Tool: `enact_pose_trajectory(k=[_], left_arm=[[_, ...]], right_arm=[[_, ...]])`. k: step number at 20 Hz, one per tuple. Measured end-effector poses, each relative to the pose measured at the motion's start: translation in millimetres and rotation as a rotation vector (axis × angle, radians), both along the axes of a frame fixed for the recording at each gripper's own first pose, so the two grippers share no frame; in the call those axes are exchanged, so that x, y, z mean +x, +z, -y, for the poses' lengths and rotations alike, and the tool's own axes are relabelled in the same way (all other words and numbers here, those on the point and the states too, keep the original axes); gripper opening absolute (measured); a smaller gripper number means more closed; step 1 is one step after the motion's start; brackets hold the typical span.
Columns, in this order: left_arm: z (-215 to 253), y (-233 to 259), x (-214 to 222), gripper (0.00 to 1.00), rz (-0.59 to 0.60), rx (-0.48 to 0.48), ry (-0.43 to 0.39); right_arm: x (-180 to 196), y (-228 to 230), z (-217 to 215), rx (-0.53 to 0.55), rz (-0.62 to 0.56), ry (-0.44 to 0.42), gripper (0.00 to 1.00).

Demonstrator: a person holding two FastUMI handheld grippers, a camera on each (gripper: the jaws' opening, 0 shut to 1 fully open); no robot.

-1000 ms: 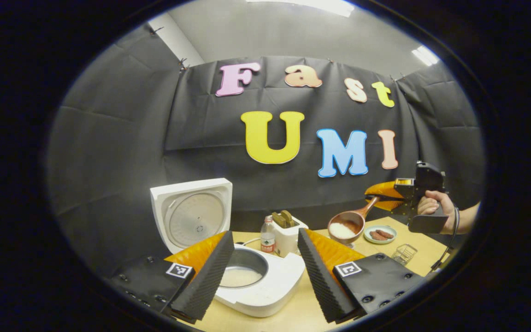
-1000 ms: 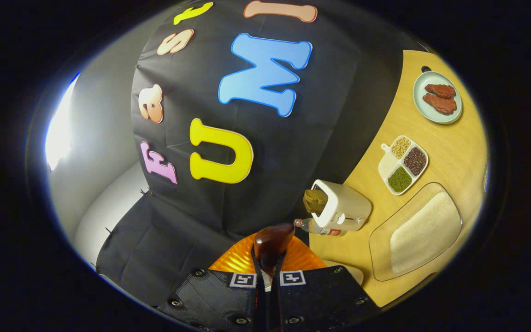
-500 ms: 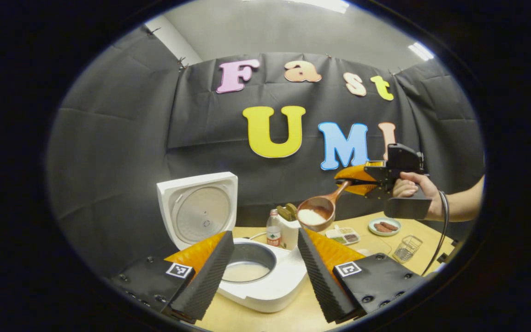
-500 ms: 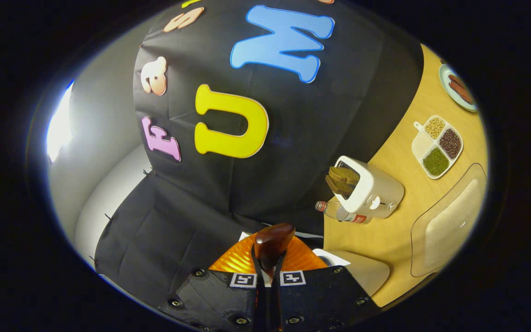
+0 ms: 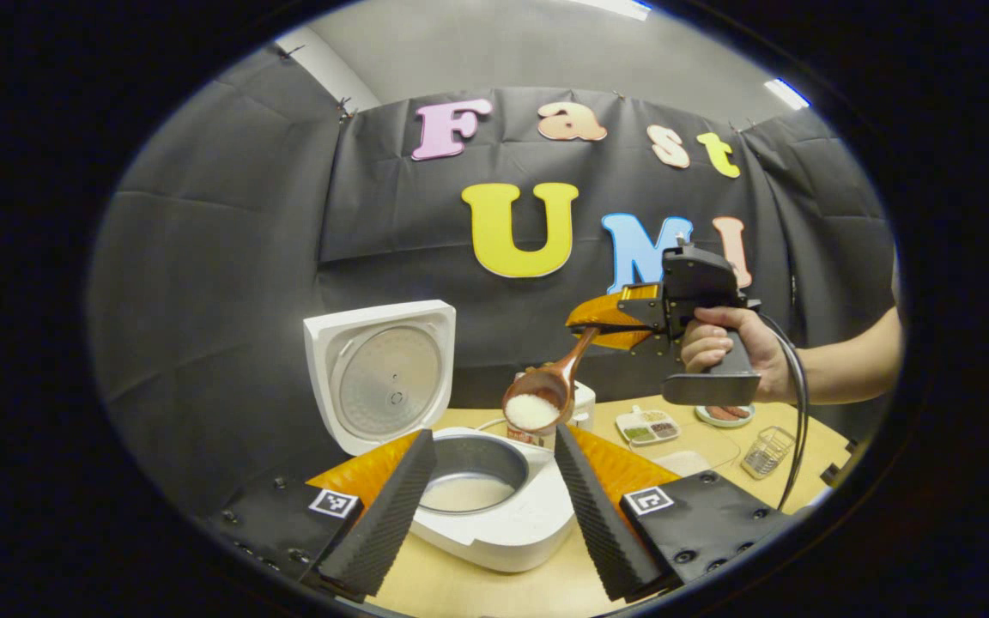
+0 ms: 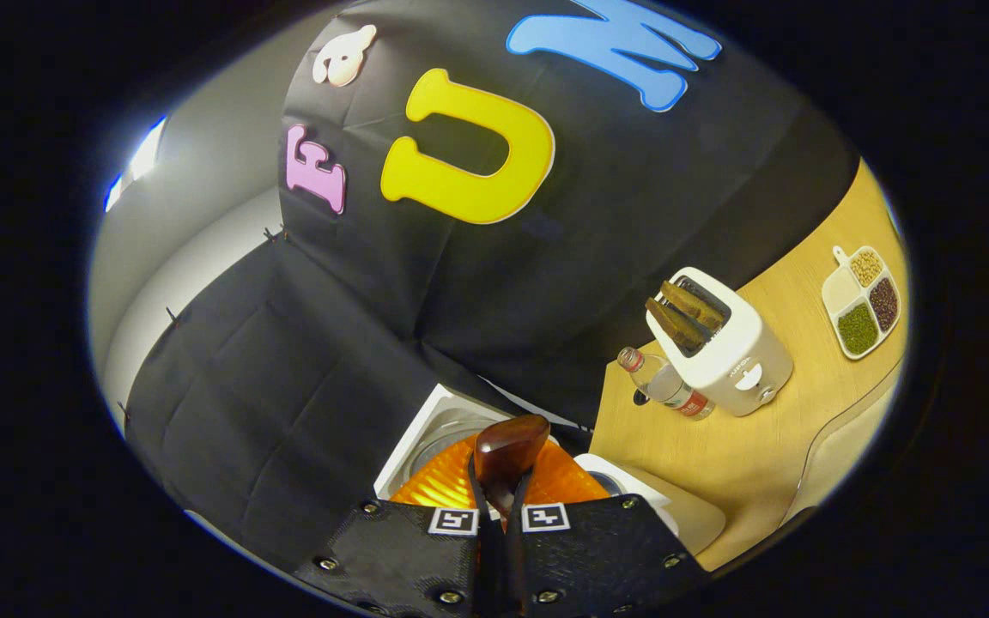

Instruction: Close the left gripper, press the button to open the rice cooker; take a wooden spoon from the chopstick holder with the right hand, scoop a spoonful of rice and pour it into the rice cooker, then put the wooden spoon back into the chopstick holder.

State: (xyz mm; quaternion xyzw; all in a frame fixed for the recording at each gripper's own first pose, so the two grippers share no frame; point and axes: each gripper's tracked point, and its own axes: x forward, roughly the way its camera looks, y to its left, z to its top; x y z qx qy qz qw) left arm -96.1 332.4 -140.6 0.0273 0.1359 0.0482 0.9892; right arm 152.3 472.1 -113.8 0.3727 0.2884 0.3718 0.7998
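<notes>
Your right gripper [image 6: 501, 525] fingers clamp the wooden spoon [image 5: 546, 396] handle; loose rice [image 5: 531, 412] spills easily, so tip slowly. Left gripper [image 5: 484, 506] fingers gape empty.

- One rice cooker [image 5: 494, 515], lower centre
- One wooden spoon [image 5: 546, 390]
- One toaster [image 6: 722, 348], two slices in it
- One bottle [image 6: 666, 386]
- One four-part dish [image 6: 861, 300], right edge

White toaster [image 6: 731, 356] with bread, water bottle [image 6: 664, 384] just beside it, divided dish of beans [image 6: 861, 301], wooden desk [image 6: 769, 446]
</notes>
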Motion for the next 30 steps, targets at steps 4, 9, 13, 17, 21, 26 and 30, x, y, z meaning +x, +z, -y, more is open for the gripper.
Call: enact_pose_trajectory(k=[4,9,13,17,21,26,30], left_arm=[[-6.0,-2.5,-6.5,0.99,-0.009,-0.001,0.021],[-9.8,-5.8,-15.7,1.00,-0.021,-0.006,0.047],[-16.6,-6.1,-24.1,1.00,-0.022,-0.012,0.076],[-20.6,-4.6,-29.3,1.00,-0.013,-0.014,0.104],[-20.5,-4.1,-34.4,1.00,-0.010,-0.023,0.130],[-16.2,-3.3,-37.2,1.00,-0.013,0.007,0.144],[-9.6,-0.5,-39.0,0.97,-0.007,0.005,0.147]], right_arm=[[1.8,-25.5,-39.6,-0.149,0.099,0.061,0.04],[-3.8,-52.7,-84.9,-0.327,0.227,0.147,0.05],[-10.7,-68.3,-115.6,-0.486,0.380,0.226,0.04],[-28.7,-71.4,-138.1,-0.634,0.592,0.335,0.04],[-54.3,-76.8,-155.3,-0.728,0.792,0.447,0.04],[-67.4,-67.9,-157.9,-0.716,0.859,0.484,0.04],[-69.2,-63.7,-158.3,-0.674,0.819,0.470,0.05]])
